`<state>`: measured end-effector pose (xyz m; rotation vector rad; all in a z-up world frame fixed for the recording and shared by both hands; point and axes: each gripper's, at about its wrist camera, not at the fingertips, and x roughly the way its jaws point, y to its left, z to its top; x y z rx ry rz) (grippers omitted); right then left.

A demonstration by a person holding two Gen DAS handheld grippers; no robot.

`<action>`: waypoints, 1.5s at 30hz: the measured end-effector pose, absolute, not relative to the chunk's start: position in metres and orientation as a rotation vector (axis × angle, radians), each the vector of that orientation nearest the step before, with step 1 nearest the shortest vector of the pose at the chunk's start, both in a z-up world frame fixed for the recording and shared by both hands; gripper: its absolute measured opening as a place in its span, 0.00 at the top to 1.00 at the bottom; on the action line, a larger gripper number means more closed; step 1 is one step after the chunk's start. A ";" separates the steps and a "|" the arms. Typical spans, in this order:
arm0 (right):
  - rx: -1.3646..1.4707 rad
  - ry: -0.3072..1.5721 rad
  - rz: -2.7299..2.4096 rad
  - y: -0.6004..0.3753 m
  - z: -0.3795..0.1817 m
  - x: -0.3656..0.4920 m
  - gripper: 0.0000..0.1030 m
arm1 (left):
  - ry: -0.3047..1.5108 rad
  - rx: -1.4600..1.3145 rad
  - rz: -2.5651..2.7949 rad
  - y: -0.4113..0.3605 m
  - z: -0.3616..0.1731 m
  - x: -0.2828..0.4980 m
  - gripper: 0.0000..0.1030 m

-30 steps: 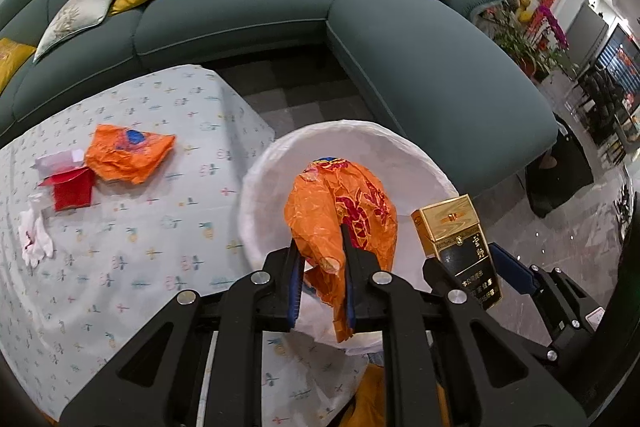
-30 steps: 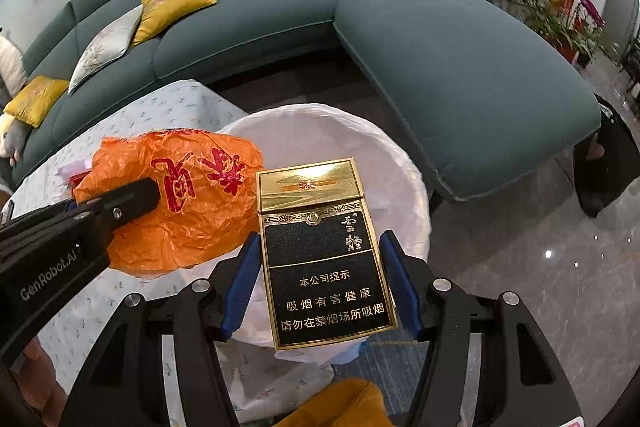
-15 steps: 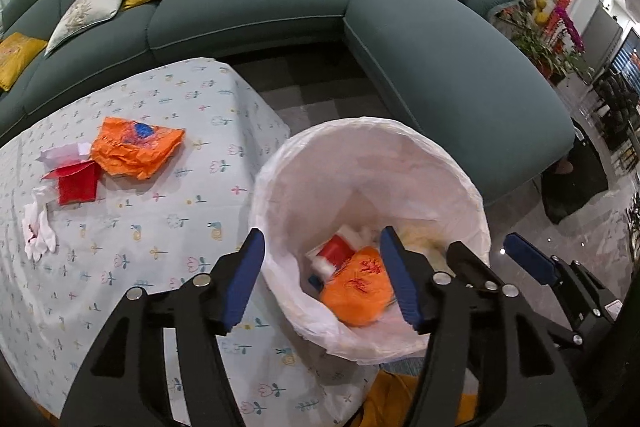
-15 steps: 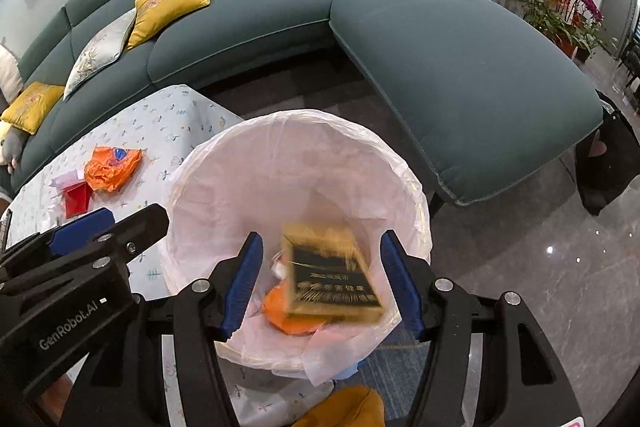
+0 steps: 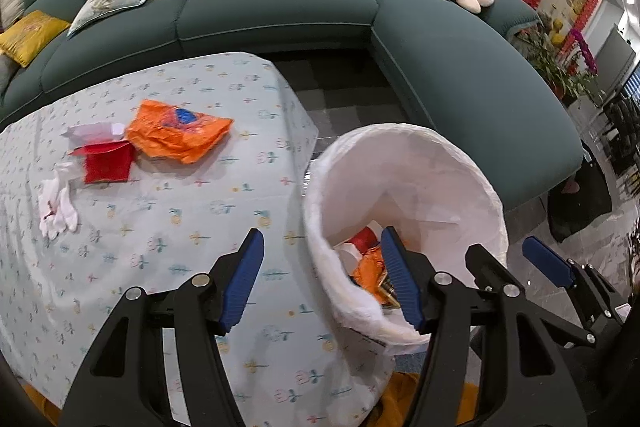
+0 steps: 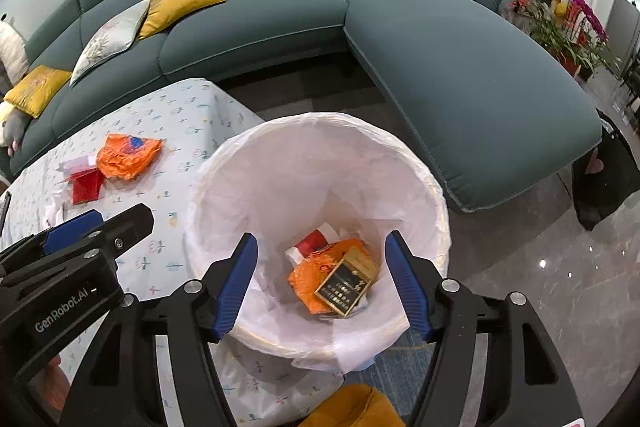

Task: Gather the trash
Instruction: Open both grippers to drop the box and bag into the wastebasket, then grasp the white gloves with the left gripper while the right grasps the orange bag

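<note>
Dropped orange bag (image 6: 310,283) and cigarette box (image 6: 347,281) lie in the bin (image 6: 434,195); left gripper (image 5: 322,277) gapes empty, right gripper (image 6: 322,281) is opening, empty; orange wrapper (image 5: 180,135), red packet (image 5: 108,167) and tissue (image 5: 58,209) remain on the table.

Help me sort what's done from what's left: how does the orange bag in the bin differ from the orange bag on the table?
The orange bag in the bin lies at the bottom of the white-lined bin, partly covered by a black-and-gold box; the orange bag on the table lies uncovered on the tablecloth, beside red packaging. The table one shows a blue patch; the binned one, red print. Both are crumpled orange plastic.
</note>
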<state>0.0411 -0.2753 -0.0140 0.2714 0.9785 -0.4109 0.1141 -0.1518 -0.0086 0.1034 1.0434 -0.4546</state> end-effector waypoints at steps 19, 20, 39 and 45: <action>0.179 0.972 -0.285 -0.177 0.007 0.066 0.36 | 1.037 0.004 -0.298 -0.034 -0.004 0.122 0.43; 0.170 0.974 -0.278 -0.171 0.007 0.068 0.36 | 1.037 0.000 -0.291 -0.028 -0.004 0.123 0.43; 0.100 1.035 -0.164 -0.087 -0.015 0.120 0.37 | 1.063 -0.077 -0.107 0.087 -0.030 0.160 0.31; 0.131 1.069 -0.150 -0.082 -0.031 0.156 0.37 | 1.088 -0.070 -0.056 0.118 -0.049 0.189 0.22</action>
